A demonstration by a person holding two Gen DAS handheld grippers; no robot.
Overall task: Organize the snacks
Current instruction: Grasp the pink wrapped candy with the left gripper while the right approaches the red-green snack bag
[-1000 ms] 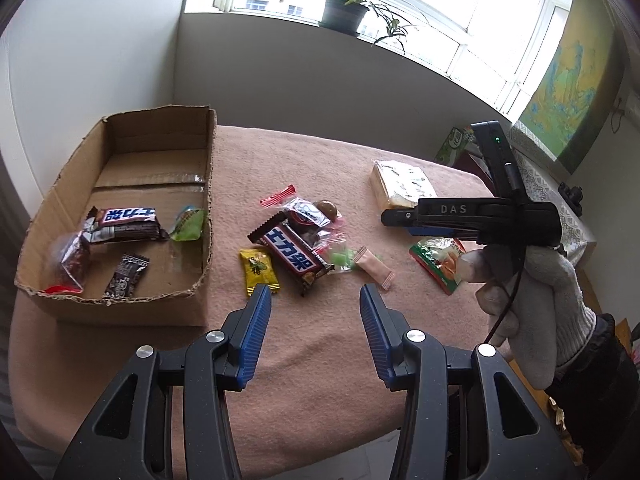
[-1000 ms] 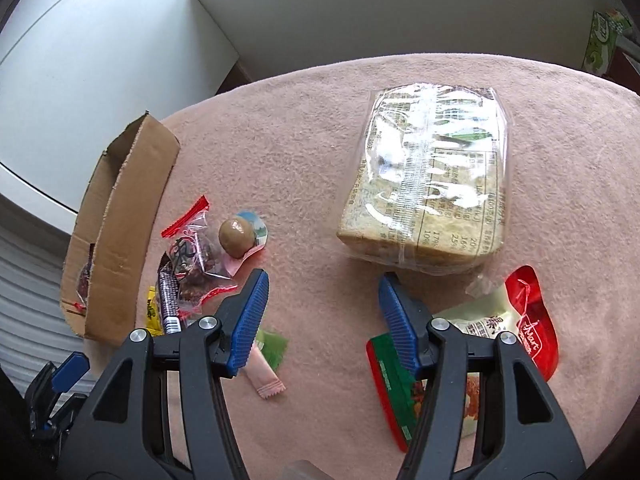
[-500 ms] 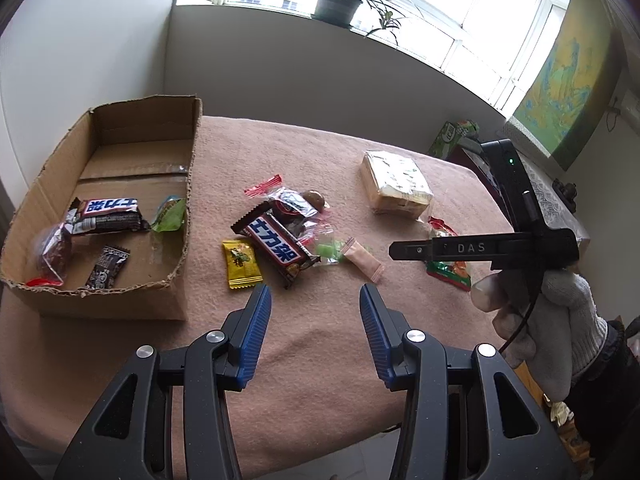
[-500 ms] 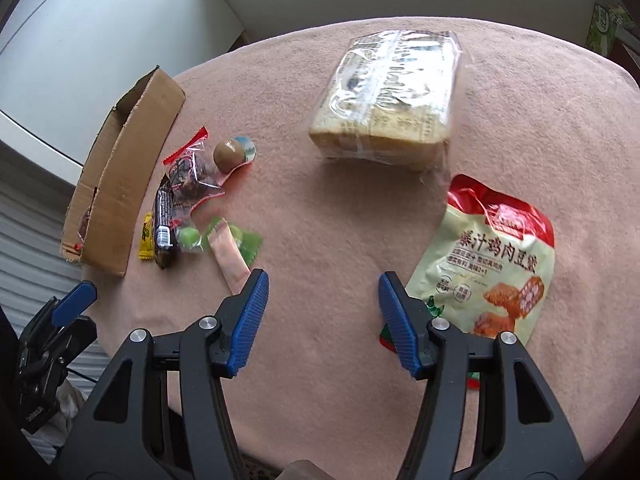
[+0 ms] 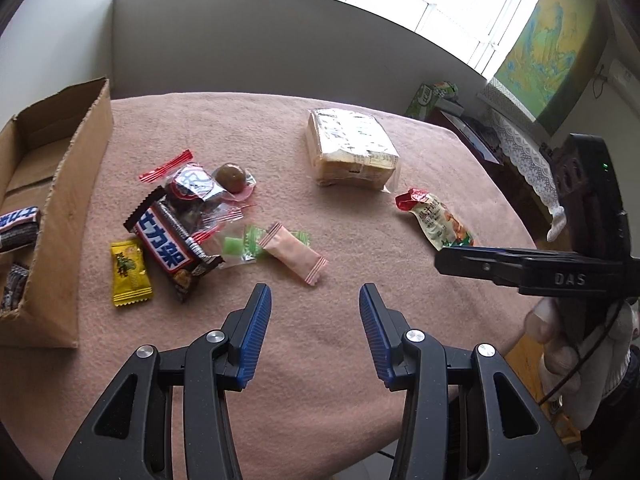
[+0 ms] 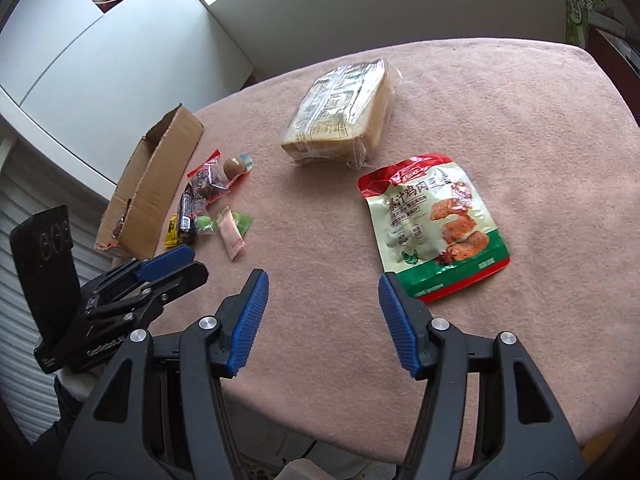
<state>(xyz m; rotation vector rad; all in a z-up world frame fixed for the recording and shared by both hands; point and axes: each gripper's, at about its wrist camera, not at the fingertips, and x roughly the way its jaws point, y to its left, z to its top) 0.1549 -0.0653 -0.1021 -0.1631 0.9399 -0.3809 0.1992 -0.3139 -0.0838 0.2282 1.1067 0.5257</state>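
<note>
Obs: vs ~1 s ago both cams sit farther back & higher. R cam had the clear-wrapped rectangular cracker block [image 6: 340, 120] filling its view w/ the pouch half under the fingers; now the whole red/green/cream foil chicken-snack pouch [image 6: 436, 224] is visible, flat, just ahead of the R finger. Nothing picked up in that interval. L view has swung right: brown corrugated cardboard box [image 5: 60, 208] now cut off at frame edge.

Judgement: repositioning between picks, not mid-grasp. Sorting partly done; most snacks still outside the box.

Grippers: left gripper [image 5: 315, 320] jaws apart, empty, above the cloth. Right gripper [image 6: 323, 312] jaws apart, empty.

Locations: box at table's L edge, holds a few bars. Loose pile just beside box: dark-brown glossy chocolate bar w/ blue-white lettering [image 5: 172, 246], small yellow crinkled sachet [image 5: 129, 274], pale-pink matte stick packet [image 5: 294, 254], green candies in clear wrap [image 5: 240, 244], round brown ball in clear film [image 5: 231, 178]. Cracker block & pouch well apart from pile, to the R.

Materials: pink fuzzy tablecloth [image 5: 360, 216], soft, some grip. Pouch thin, slick, lies flat → edge pinch prob needed. Block rigid, wide.
</note>
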